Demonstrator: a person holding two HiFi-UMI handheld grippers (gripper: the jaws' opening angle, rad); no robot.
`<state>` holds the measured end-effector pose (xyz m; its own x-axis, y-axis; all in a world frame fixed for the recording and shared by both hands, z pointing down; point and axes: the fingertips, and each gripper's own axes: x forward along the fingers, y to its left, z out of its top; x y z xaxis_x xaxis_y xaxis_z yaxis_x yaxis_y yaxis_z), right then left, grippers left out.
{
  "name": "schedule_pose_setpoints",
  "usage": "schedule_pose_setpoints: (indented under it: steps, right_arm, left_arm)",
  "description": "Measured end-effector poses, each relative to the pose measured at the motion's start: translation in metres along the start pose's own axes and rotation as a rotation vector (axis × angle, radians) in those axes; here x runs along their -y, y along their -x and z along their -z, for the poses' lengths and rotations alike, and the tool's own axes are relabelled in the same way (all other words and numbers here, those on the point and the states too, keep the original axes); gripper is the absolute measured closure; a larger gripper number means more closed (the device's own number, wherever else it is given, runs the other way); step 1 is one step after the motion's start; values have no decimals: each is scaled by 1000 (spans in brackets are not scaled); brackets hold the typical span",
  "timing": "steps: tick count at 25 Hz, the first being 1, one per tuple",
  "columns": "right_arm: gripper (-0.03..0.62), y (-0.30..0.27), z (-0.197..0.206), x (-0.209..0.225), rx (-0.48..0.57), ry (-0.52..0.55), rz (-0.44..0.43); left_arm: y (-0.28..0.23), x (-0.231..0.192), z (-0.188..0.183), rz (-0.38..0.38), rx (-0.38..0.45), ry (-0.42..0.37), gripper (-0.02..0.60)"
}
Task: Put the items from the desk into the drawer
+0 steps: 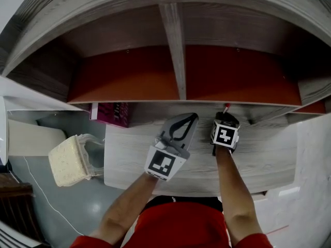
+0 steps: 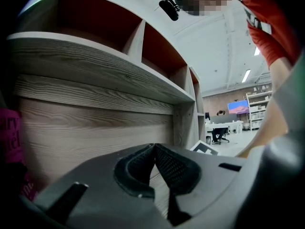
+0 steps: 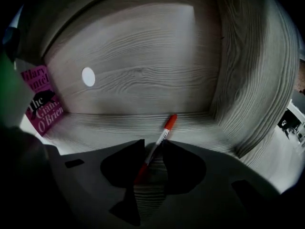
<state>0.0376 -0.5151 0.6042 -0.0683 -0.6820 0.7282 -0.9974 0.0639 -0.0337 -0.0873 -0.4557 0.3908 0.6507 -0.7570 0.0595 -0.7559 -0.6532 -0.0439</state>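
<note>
Pale wood-grain desk point(image 1: 258, 159) fills the middle of your head view, and a hutch point(image 1: 173, 45) of red-backed cubbies arches over it from 9 to 3 o'clock. Your left gripper point(image 1: 192, 118) sits just left of centre and points toward 1 o'clock over bare desktop. Your right gripper point(image 1: 226, 117) is just beside it at 3 o'clock, aimed at the back panel point(image 1: 155, 110). The red tip of a pen point(image 1: 226, 107) pokes out past the right gripper at its 12 o'clock. A magenta book point(image 1: 109, 113) stands against the back panel at the desk's 10 o'clock corner, well apart from both tools. Off the desk at 8 o'clock is what looks like a cream padded seat point(image 1: 70, 159).

In your left gripper view, the left gripper point(image 2: 154, 147) is clenched. Its two pad tips meet at 12 o'clock with nothing between them. Wood back panel fills the space behind, the hutch's shelves run off toward 2 o'clock, and the book shows as a magenta sliver at 9 o'clock.

In your right gripper view, the right gripper point(image 3: 153, 143) is grasping the pen point(image 3: 164, 130). The white barrel passes between the jaw tips and the red cap points to 1 o'clock, toward the corner where the desk meets the back panel. The pen's other end slants to 7 o'clock along the left pad. The book leans at 9 o'clock against the back panel.
</note>
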Motion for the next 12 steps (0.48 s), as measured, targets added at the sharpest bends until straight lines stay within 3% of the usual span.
schedule_pose_setpoints:
  steps: [3, 6, 12]
  right_arm:
    - [489, 1, 2, 2, -11, 5, 5]
    - [549, 2, 3, 5, -8, 13, 10]
    - [553, 13, 6, 3, 6, 13, -13]
  left_arm:
    - [2, 0, -2, 0, -7, 15, 574]
    - [4, 1, -1, 0, -6, 16, 574]
    - [12, 5, 1, 5, -6, 20, 574]
